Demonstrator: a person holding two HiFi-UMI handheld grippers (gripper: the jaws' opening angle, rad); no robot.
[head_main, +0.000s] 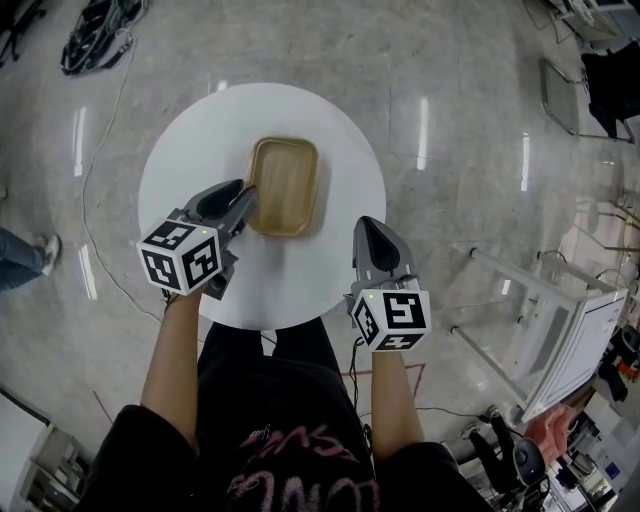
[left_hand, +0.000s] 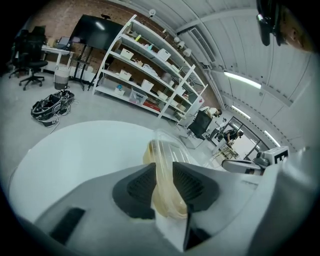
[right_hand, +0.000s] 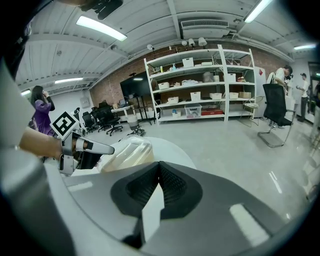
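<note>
Room: open workshop with a glossy grey floor (head_main: 470, 120), a brick back wall, and white shelving (right_hand: 200, 85) loaded with bins and boxes. A black screen (left_hand: 95, 32) hangs beside the shelves, with office chairs (right_hand: 274, 112) around it. A cable bundle (head_main: 95, 35) lies on the floor beyond the table, and a white frame rack (head_main: 540, 300) stands off to the person's right.

Surface: round white table (head_main: 330, 140), with only one item on it.

Tan tray (head_main: 285, 185): rectangular with rounded corners, shallow, sitting around the middle of the tabletop with its long side pointing away from the person.

Left gripper (head_main: 246, 195): jaws clamped on the tray's near-left rim. Its own view shows the thin rim pinched between the two black pads, one pad on each side of the wall. That edge looks slightly raised, but I can't confirm it's off the table.

Right gripper (head_main: 367, 225): jaws pressed together with nothing between them. It sits over bare tabletop just right of the tray, near but not touching it, and points roughly along the tray's right side.

Writing:
- Each gripper carries a marker cube (head_main: 180, 255) with black-and-white square codes, no text.
- The person's black shirt (head_main: 290, 450) has pink script lettering, too distorted to read.
- The shelf boxes are too small to show any labels, and I can't make out any brand marks.
</note>
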